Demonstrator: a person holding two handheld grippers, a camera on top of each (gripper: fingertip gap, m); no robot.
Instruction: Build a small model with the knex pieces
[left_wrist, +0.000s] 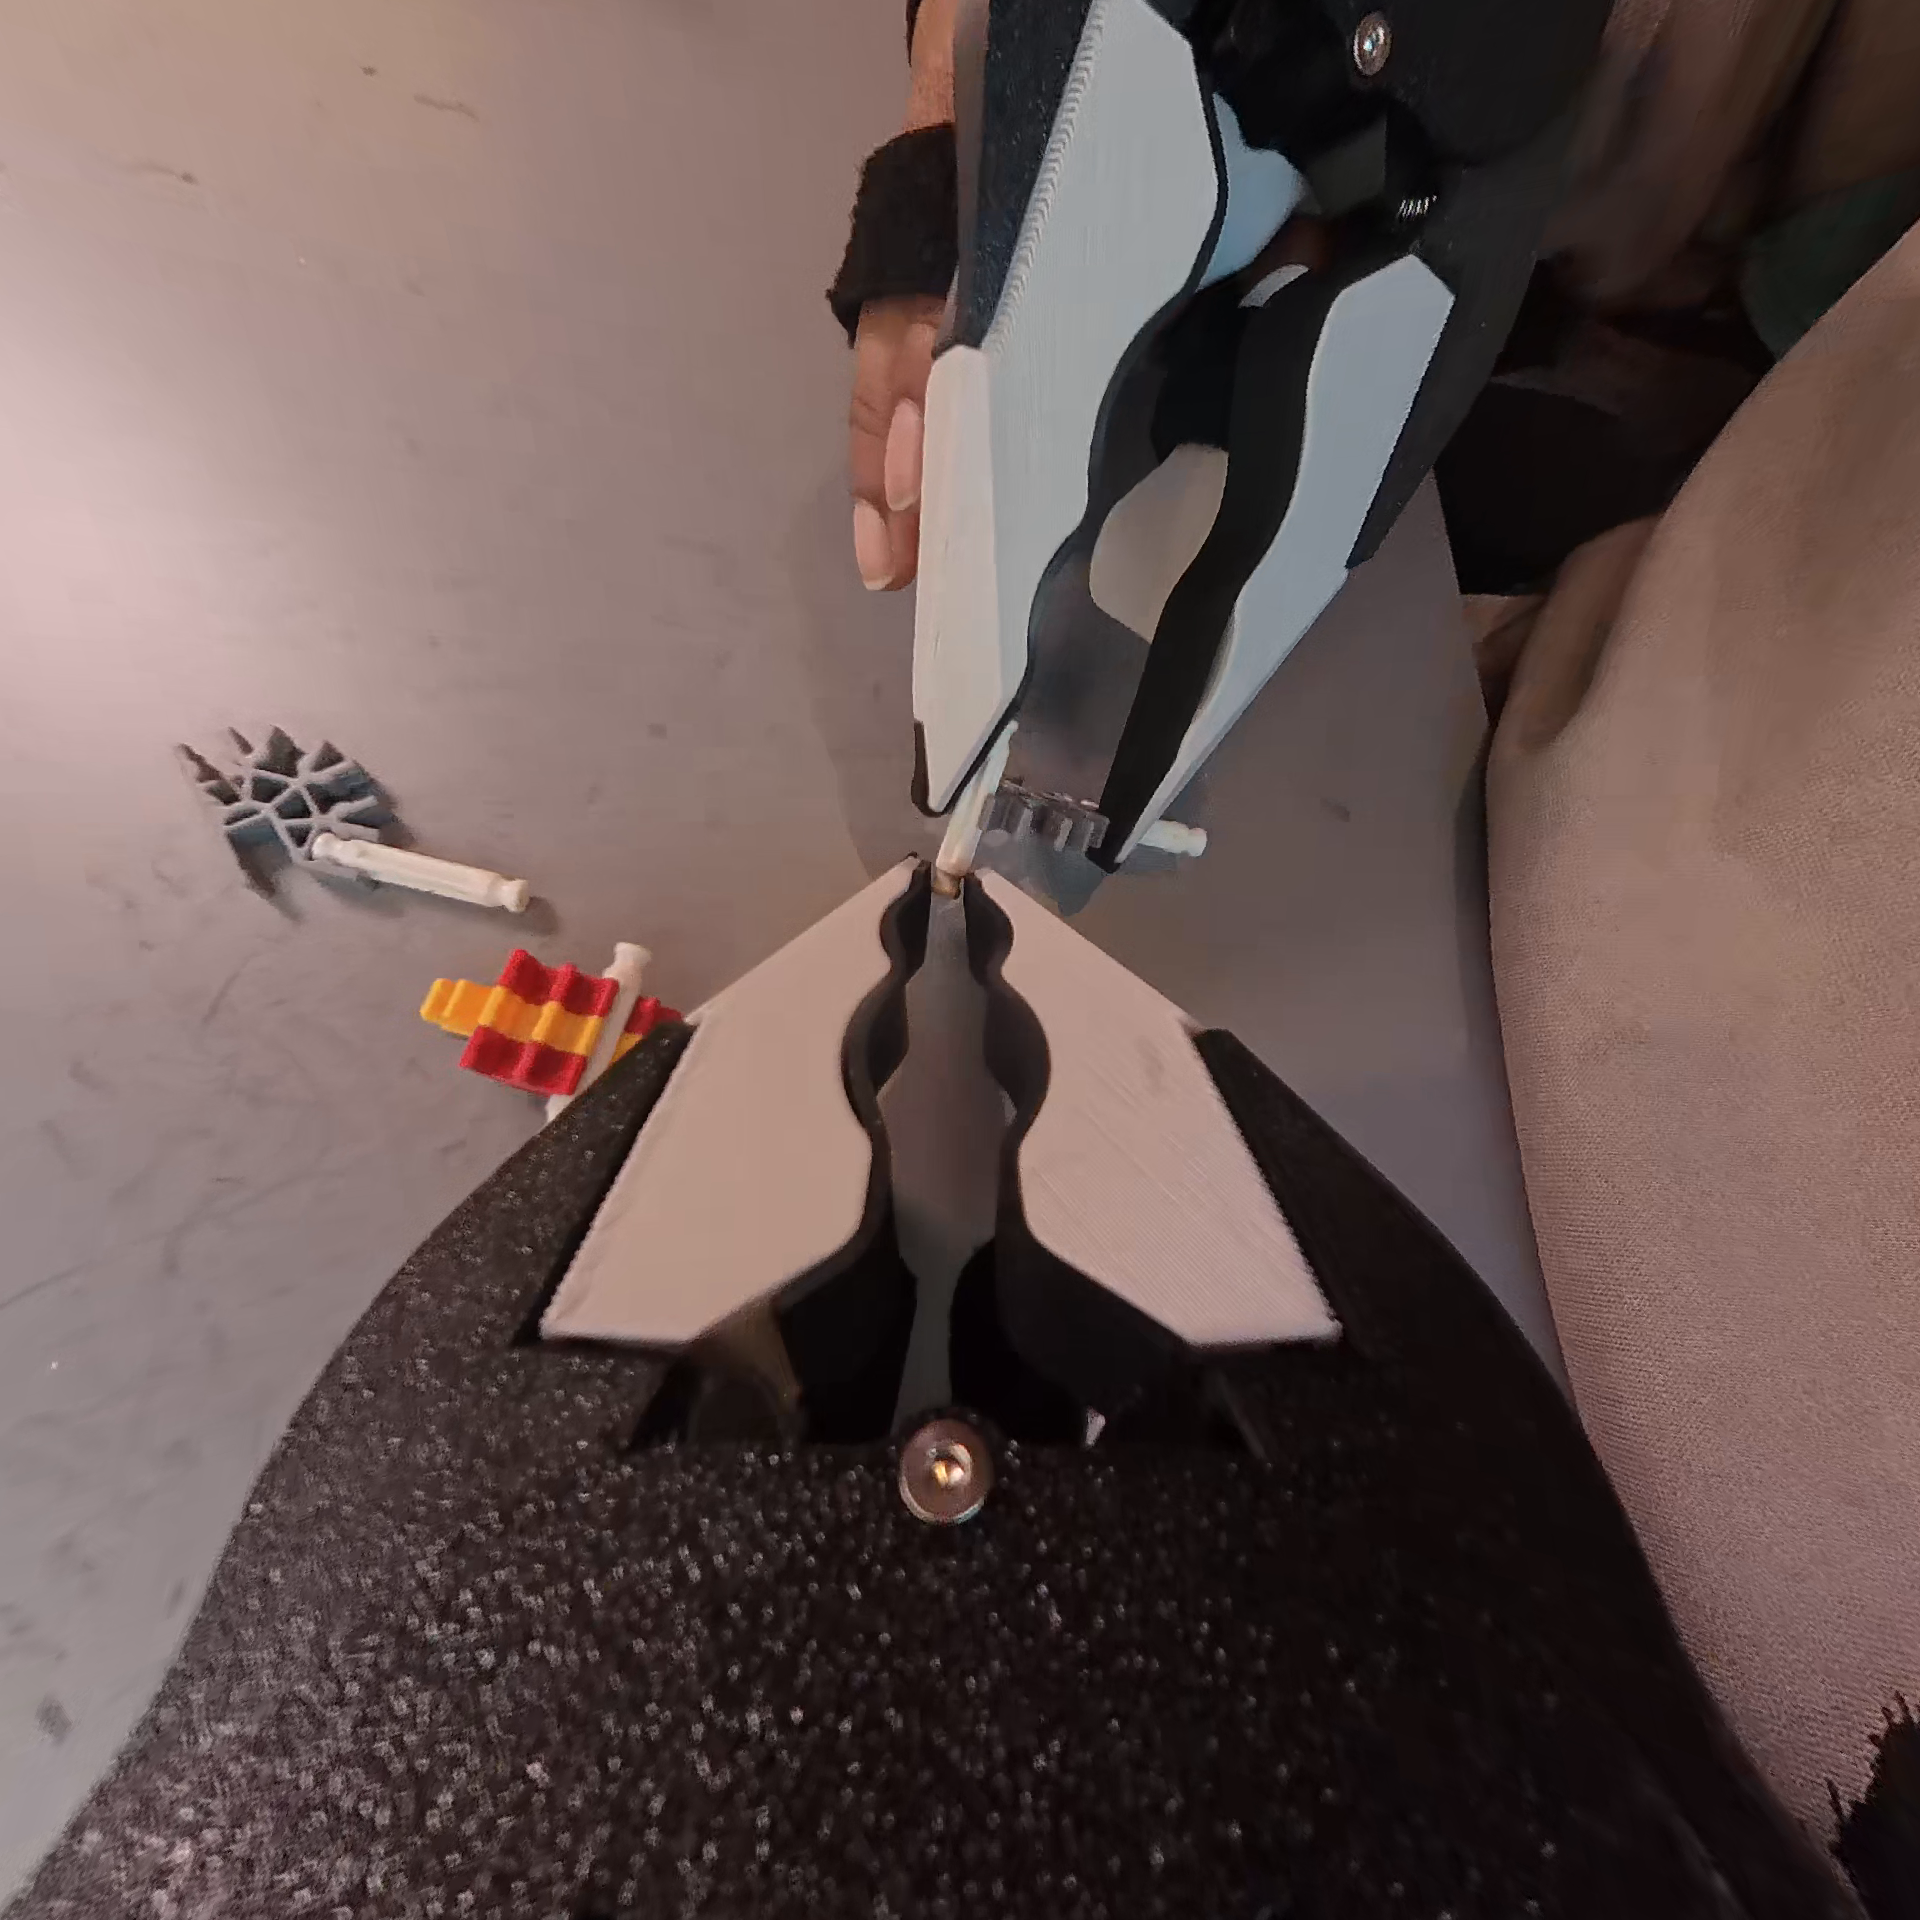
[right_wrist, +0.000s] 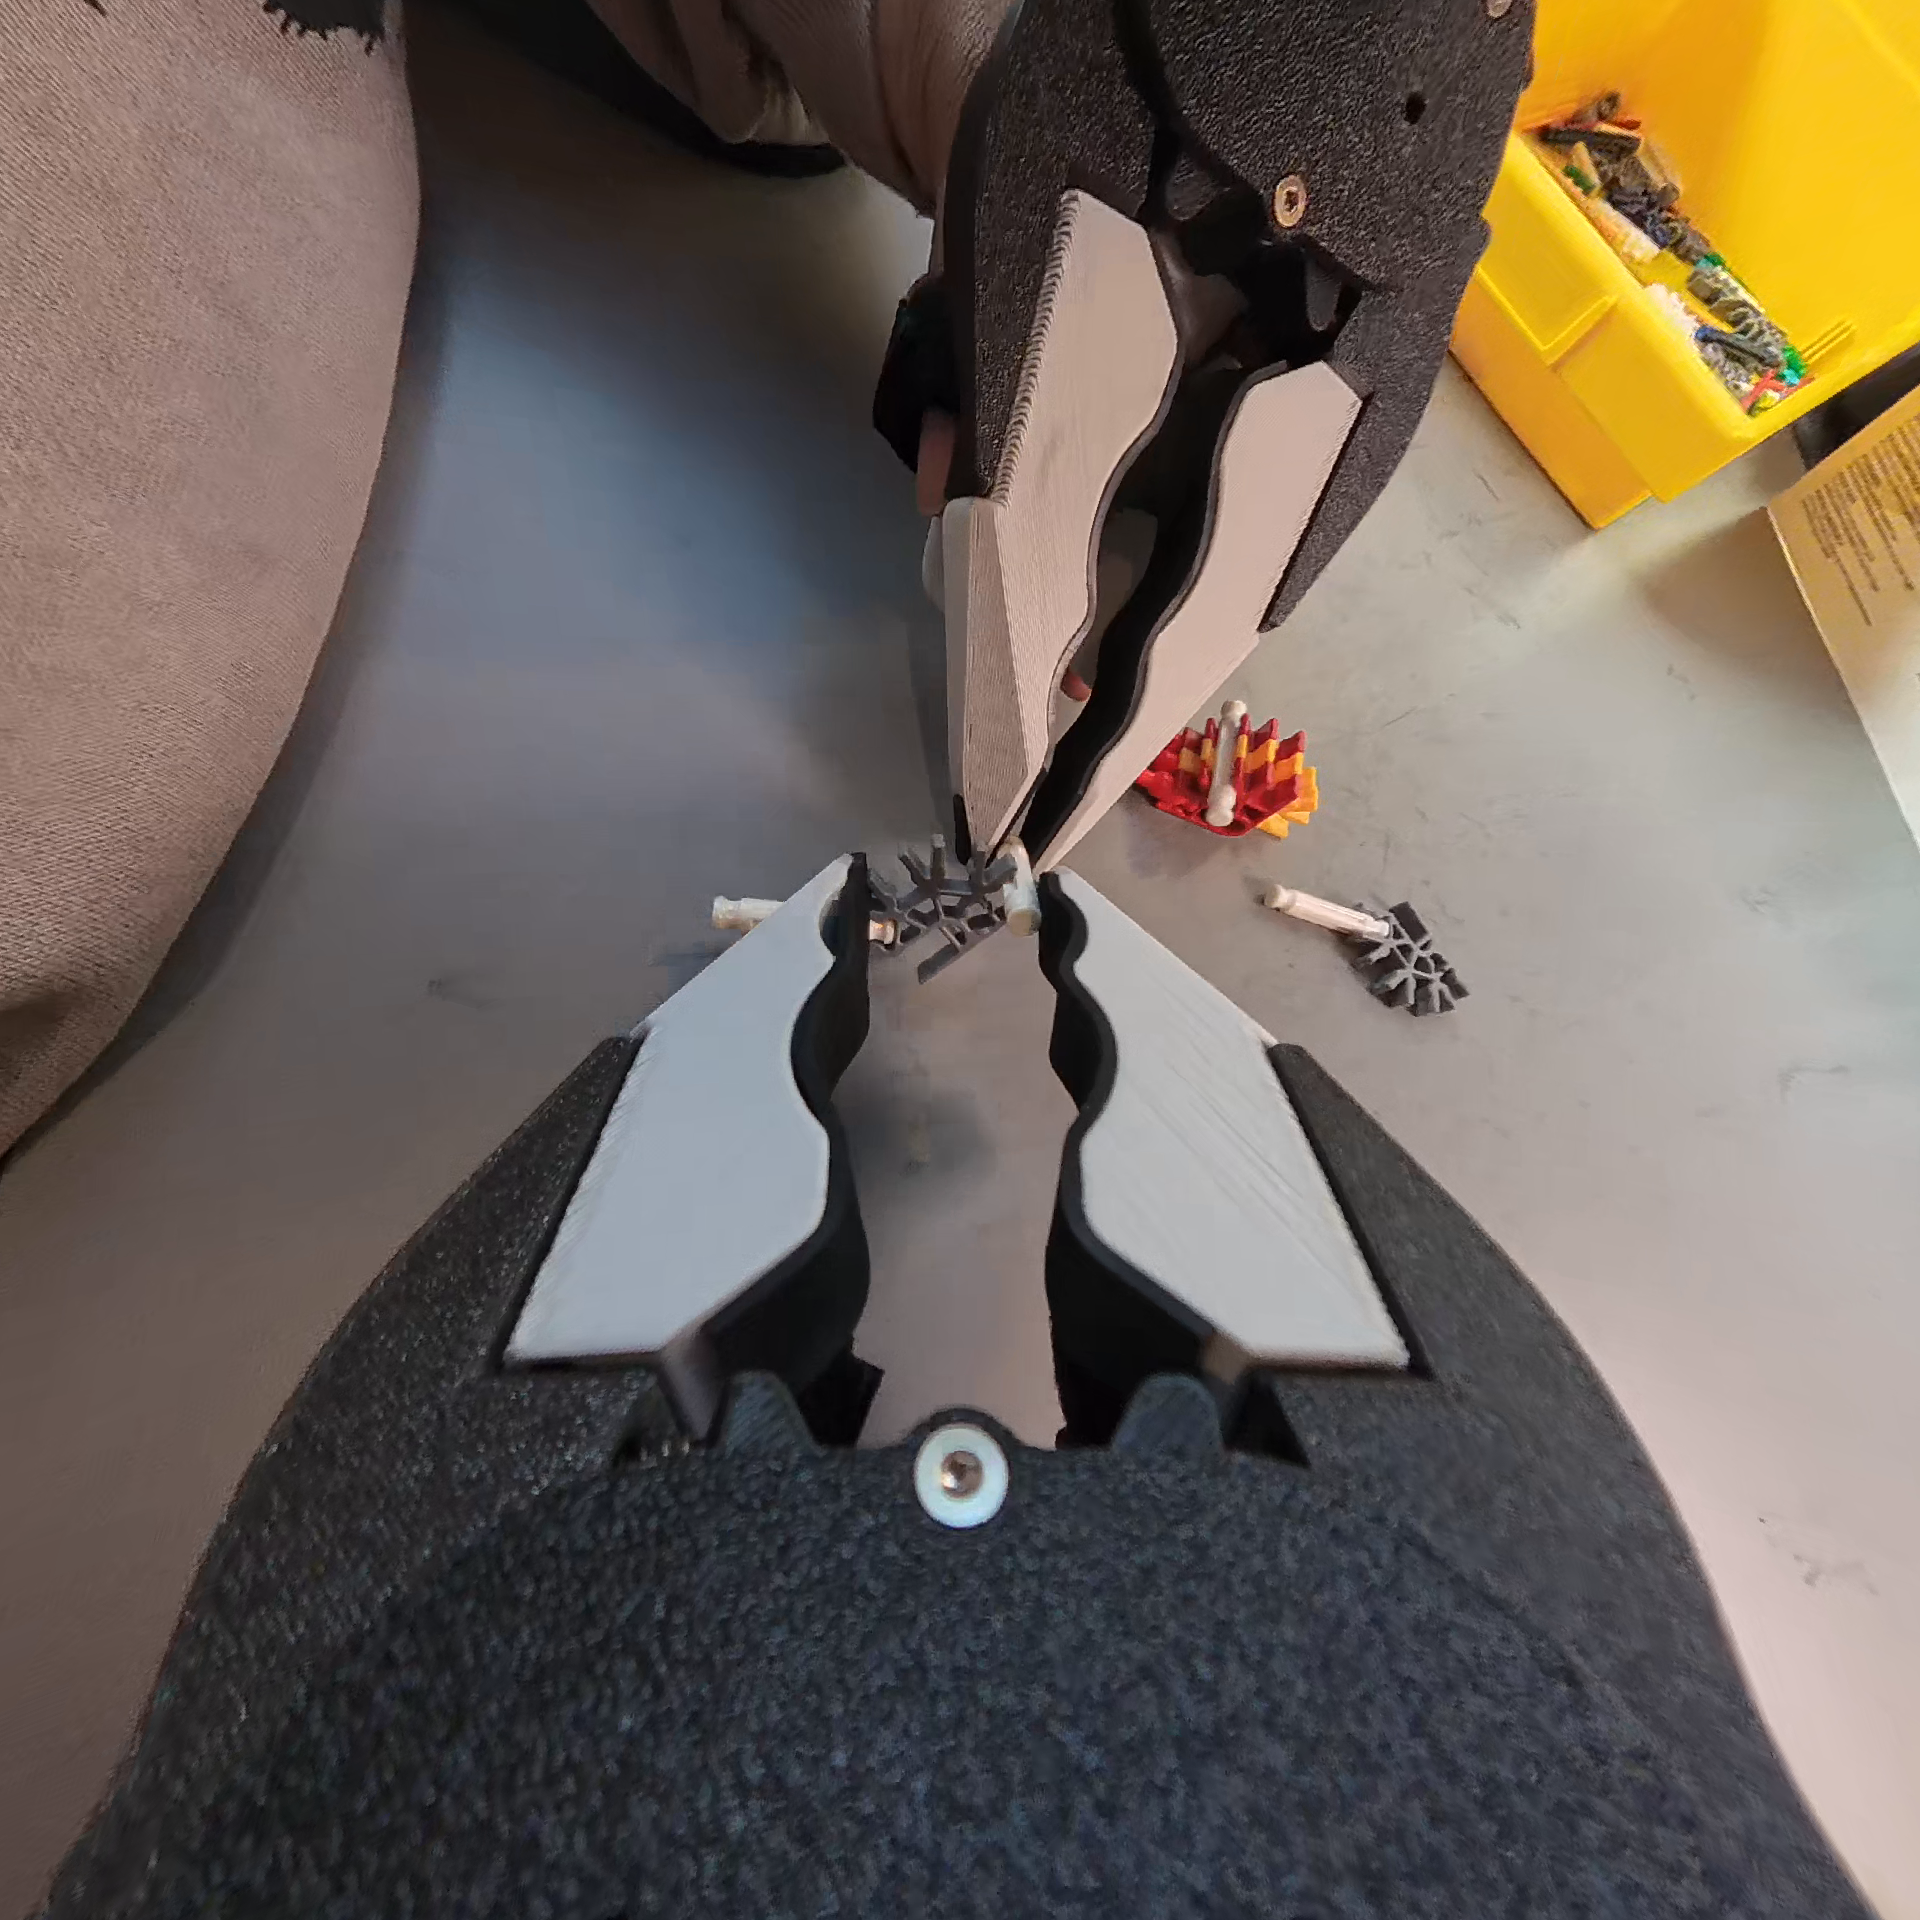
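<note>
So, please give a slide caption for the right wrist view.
Right gripper holds grey snowflake-shaped plastic connector; left gripper pinches its short white plastic rod.

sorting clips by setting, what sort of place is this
Probably a hobby or lab workbench for building with construction-toy parts. A grey tabletop carries a loose grey snowflake connector with a white rod, a red and yellow connector stack, and a yellow parts bin full of small pieces.

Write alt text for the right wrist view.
The right gripper grips a grey snowflake-shaped connector with white rods above a grey table, while the left gripper pinches a white rod at the connector's edge. Behind lie a red and yellow connector stack, another grey connector with a rod, and a yellow parts bin.
</note>
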